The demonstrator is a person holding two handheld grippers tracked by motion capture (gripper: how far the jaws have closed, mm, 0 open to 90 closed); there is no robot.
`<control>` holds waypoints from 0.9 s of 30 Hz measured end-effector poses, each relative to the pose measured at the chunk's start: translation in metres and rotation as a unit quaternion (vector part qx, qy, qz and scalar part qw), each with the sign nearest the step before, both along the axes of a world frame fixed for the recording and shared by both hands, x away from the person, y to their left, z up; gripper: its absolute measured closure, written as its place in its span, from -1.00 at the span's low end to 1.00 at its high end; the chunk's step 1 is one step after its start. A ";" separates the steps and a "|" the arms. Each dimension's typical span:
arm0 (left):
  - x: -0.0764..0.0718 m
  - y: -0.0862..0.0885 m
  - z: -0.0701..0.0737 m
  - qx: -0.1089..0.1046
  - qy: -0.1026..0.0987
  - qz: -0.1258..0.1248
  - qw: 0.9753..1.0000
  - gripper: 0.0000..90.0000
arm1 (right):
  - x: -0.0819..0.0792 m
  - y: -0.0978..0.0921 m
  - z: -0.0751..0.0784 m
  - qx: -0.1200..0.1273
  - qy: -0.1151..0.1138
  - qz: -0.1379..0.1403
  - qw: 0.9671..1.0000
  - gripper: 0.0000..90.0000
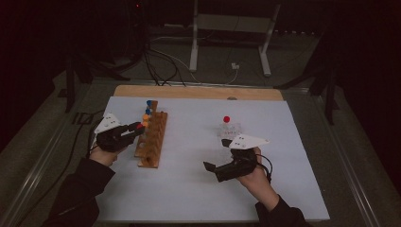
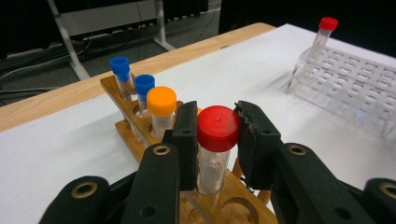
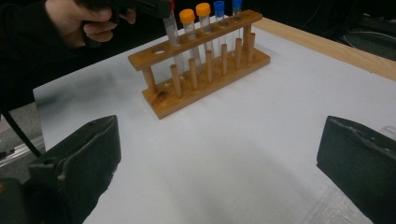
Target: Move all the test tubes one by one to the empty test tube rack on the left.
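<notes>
Gripping the red-capped tube [image 2: 217, 140] just under its cap, our left claw [image 2: 215, 135] holds it upright in the wooden rack [image 2: 140, 140], long axis vertical, so it must lift straight up. Our right claw [image 3: 219, 154] gapes wide, far from it.

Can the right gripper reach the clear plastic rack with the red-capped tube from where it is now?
Probably yes. The right gripper is open and sits close beside the clear rack, with bare white table around it. It points toward the wooden rack, so it must turn first.
</notes>
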State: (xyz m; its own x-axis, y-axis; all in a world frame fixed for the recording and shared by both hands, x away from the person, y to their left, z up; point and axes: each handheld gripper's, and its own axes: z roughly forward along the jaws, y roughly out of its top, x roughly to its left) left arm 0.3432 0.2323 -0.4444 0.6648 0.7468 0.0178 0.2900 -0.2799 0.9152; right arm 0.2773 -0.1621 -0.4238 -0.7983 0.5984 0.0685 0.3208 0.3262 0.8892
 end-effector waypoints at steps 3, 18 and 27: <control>0.001 -0.003 -0.003 0.009 0.004 0.001 1.000 0.60 | 0.000 0.000 0.000 0.001 0.001 0.002 1.000 -1.00; 0.002 -0.004 -0.007 0.018 0.011 -0.003 1.000 0.59 | 0.001 -0.004 0.006 0.010 0.000 0.011 1.000 -1.00; -0.004 -0.006 -0.002 0.009 0.007 0.003 1.000 0.12 | 0.001 -0.014 0.022 0.019 -0.024 0.005 1.000 -1.00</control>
State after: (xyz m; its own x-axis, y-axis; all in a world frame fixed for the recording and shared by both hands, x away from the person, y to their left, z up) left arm 0.3394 0.2264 -0.4464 0.6600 0.7509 0.0216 0.3050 -0.2941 0.9058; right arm 0.2786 -0.1759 -0.4014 -0.8072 0.5879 0.0533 0.2751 0.2947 0.9151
